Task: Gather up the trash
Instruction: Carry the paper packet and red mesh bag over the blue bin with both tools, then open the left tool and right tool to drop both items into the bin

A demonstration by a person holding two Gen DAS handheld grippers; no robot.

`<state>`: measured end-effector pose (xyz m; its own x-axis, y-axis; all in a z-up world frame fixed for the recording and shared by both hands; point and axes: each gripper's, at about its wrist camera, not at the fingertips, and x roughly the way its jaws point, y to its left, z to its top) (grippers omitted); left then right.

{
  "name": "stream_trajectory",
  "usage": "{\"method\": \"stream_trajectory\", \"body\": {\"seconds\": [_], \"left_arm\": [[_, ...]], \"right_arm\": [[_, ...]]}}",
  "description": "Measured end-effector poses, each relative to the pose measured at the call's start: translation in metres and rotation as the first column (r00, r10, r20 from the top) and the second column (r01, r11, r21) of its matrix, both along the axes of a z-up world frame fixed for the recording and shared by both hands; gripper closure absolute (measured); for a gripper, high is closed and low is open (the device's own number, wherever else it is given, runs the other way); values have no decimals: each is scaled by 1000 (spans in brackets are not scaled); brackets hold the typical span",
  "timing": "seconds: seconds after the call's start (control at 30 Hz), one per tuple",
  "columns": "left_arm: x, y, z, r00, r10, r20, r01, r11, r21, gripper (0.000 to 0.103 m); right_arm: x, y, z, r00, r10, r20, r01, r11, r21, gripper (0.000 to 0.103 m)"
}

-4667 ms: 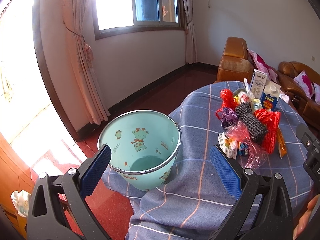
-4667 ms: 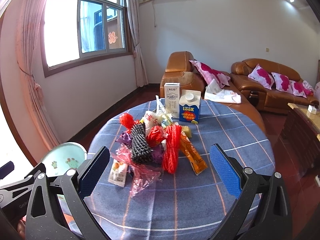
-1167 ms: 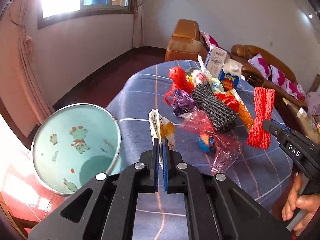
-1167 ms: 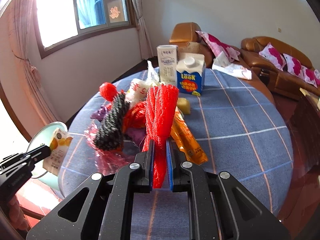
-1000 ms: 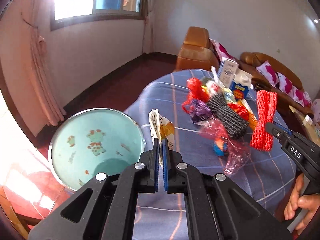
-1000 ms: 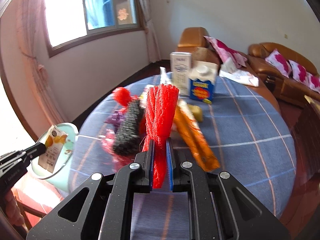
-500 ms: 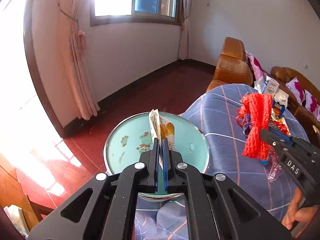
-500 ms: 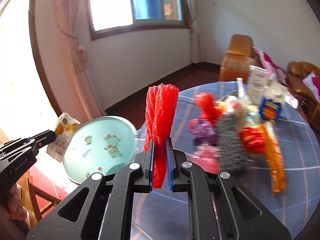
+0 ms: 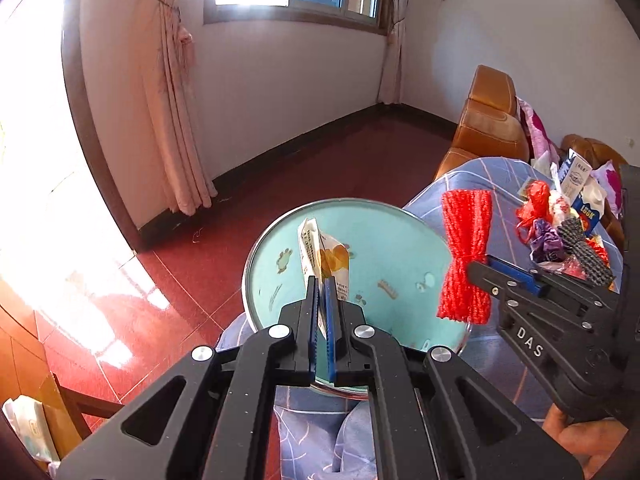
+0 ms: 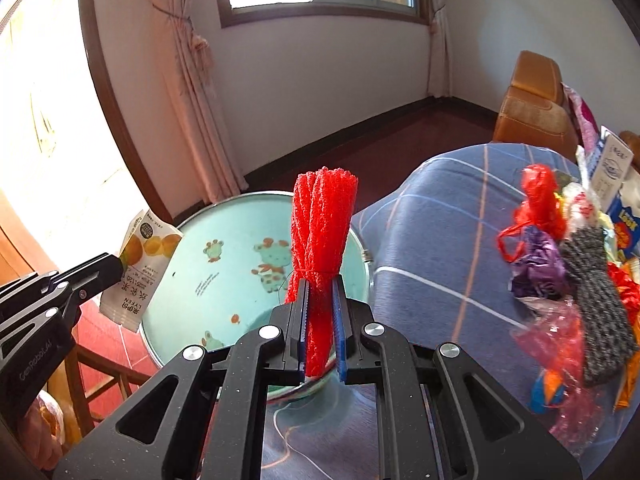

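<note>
My left gripper (image 9: 322, 285) is shut on a white juice sachet (image 9: 323, 254) printed with oranges, held above the teal cartoon-print bin (image 9: 384, 240). In the right wrist view that sachet (image 10: 144, 264) hangs by the bin's (image 10: 192, 248) left rim, in the left gripper (image 10: 117, 266). Clamped upright in my shut right gripper (image 10: 320, 286) is a red foam net bundle (image 10: 323, 224), over the bin's opening. The left wrist view shows the same net (image 9: 466, 248) in the right gripper (image 9: 482, 268) at the bin's right edge.
A heap of wrappers, nets and bags (image 10: 580, 280) and two cartons (image 10: 616, 184) lie on the blue checked tablecloth (image 10: 432, 240) to the right. A brown sofa (image 9: 492, 128) stands behind it, curtains (image 9: 168, 100) at the left. A hand (image 9: 580, 440) holds the right gripper.
Both grippers have swung left from the table to the bin, each carrying its item. The sachet and the red net now hang over the bin instead of over the cloth.
</note>
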<state>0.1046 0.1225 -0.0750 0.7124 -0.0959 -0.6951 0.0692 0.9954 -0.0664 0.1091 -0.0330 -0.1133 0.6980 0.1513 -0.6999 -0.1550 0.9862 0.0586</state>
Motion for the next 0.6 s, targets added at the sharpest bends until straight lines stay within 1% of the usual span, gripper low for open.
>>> {"method": "stream_trajectory", "body": {"seconds": [0.13,0.33,0.4,0.43,0.5,0.57,0.6], "left_arm": [[4,1,-12,1000,-2,-29,2,1000,-6,100],[9,2,-20,999,-5,-48,5,1000,-4,100],[11,2,-22,998,-4,-59,4,1000,-6,99],[12,3,-23,998,-4,-64,3,1000,-10,98],[14,5,-25,997,0,-77,-1,1000,-15,95],[14,5,-25,997,1,-80,-2,1000,-14,94],[14,4,-25,997,2,-79,-2,1000,-10,88]], "right_arm": [[9,10,-8,999,16,-29,-16,1000,-7,91],[20,19,-20,997,39,-71,-39,999,4,89],[23,19,-22,996,43,-78,-43,999,4,84],[23,19,-22,996,43,-80,-42,999,4,78],[23,18,-20,996,39,-77,-39,999,10,73],[23,17,-18,997,38,-69,-37,999,11,71],[22,16,-15,997,38,-61,-38,999,12,66]]}}
